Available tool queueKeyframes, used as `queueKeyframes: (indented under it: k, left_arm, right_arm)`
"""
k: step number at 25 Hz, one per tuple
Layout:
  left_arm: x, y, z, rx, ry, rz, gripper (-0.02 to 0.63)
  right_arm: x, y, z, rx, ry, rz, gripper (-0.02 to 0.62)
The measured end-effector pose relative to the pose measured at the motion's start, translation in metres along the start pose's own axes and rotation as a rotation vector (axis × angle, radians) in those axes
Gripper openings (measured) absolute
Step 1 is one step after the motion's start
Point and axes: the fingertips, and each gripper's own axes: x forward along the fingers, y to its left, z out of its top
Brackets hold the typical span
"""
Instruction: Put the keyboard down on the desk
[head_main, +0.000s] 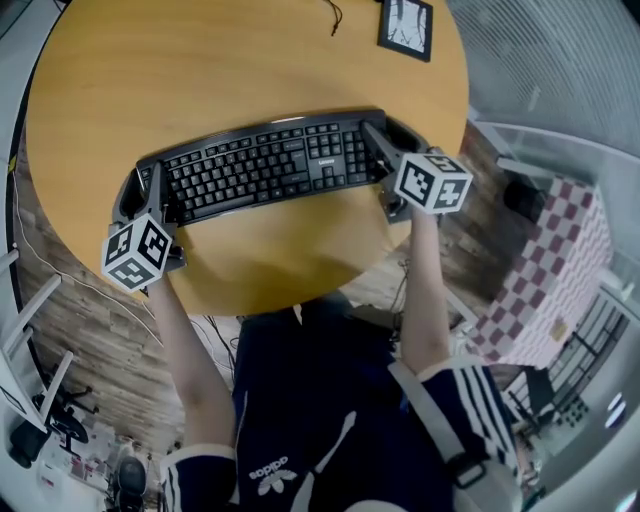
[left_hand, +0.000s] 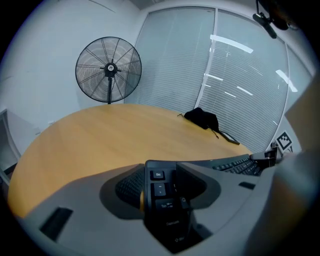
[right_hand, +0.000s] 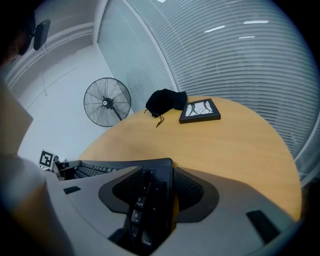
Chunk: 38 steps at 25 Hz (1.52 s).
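the left gripper (head_main: 152, 197) and right gripper (head_main: 384, 160) each clamp one end of the keyboard (head_main: 270, 165), held along the desk's (head_main: 230, 60) near edge, seemingly at or just over the wood. next: settle it flat, then let both ends go.

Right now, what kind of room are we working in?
Probably an office or meeting room: a round wooden desk, slatted blinds across the windows, a pedestal fan, and a computer keyboard.
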Motion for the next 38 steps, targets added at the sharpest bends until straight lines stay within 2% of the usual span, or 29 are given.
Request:
queueKeyframes:
  k: [6,23,28,34,38]
  left_arm:
    - [0.0,0.0,0.001,-0.001,0.01,-0.001,0.186]
    - [0.001,0.0,-0.001,0.047,0.045,0.033,0.186]
    - [-0.016,-0.007,0.026,0.085,-0.021,0.026,0.183]
    - [-0.041,-0.022,0.076,0.128,-0.153,0.013,0.112]
    - [-0.071,-0.042,0.111,0.17,-0.253,0.004,0.041]
  right_arm:
    - [0.0,-0.005,-0.003,0.003,0.029,-0.011,0.173]
    - [0.005,-0.007,-0.006,0.005,0.013,-0.009,0.173]
    - [-0.01,-0.001,0.015,-0.097,-0.055,-0.075,0.169]
    - [-0.039,0.041,0.063,-0.127,-0.198,-0.037,0.037]
    - [-0.067,0.081,0.09,-0.166,-0.272,0.021,0.008]
